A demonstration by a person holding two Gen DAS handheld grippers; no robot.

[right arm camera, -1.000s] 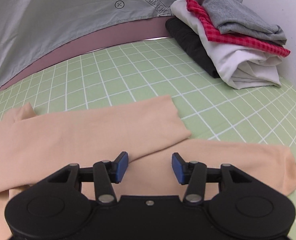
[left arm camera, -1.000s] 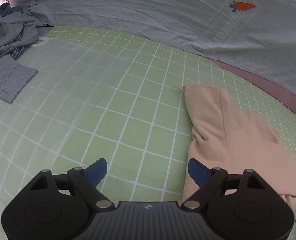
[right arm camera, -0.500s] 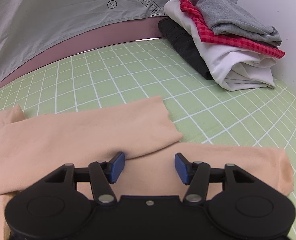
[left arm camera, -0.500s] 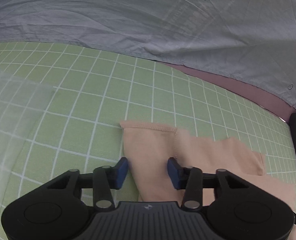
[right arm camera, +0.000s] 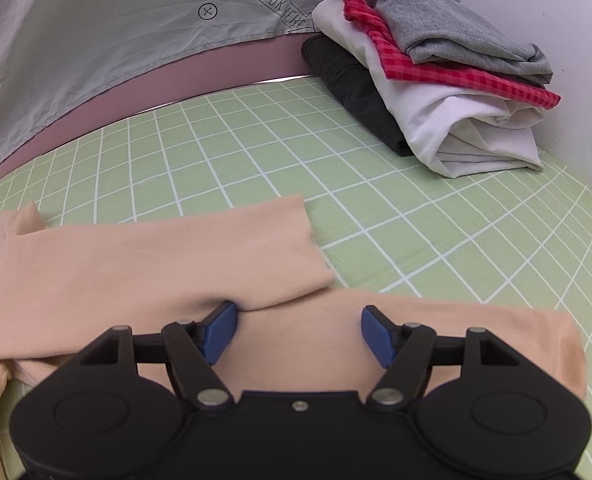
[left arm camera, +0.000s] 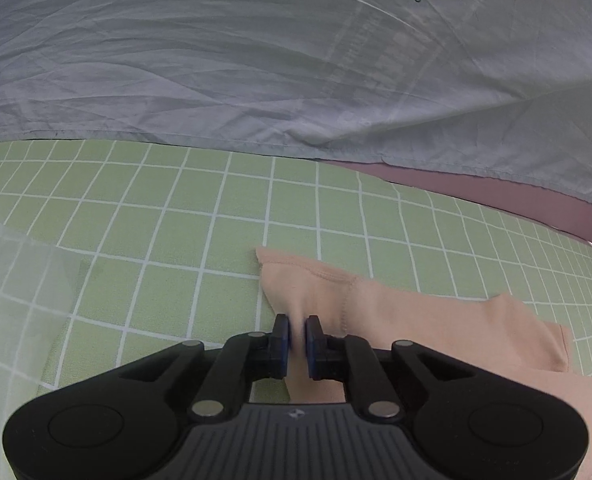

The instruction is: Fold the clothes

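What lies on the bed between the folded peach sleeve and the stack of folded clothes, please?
Only bare green checked sheet. The right wrist view shows nothing lying between the peach garment's sleeve end and the stack of folded clothes.

Even, soft indoor light, faint shadows only, no harsh glare, strong fisheye bending and dark corners at edges, slight motion blur on peach garment (left arm camera: 396, 312)

the peach garment (left arm camera: 436, 328) runs off the right edge, its lower part hidden by the left gripper (left arm camera: 296, 344).
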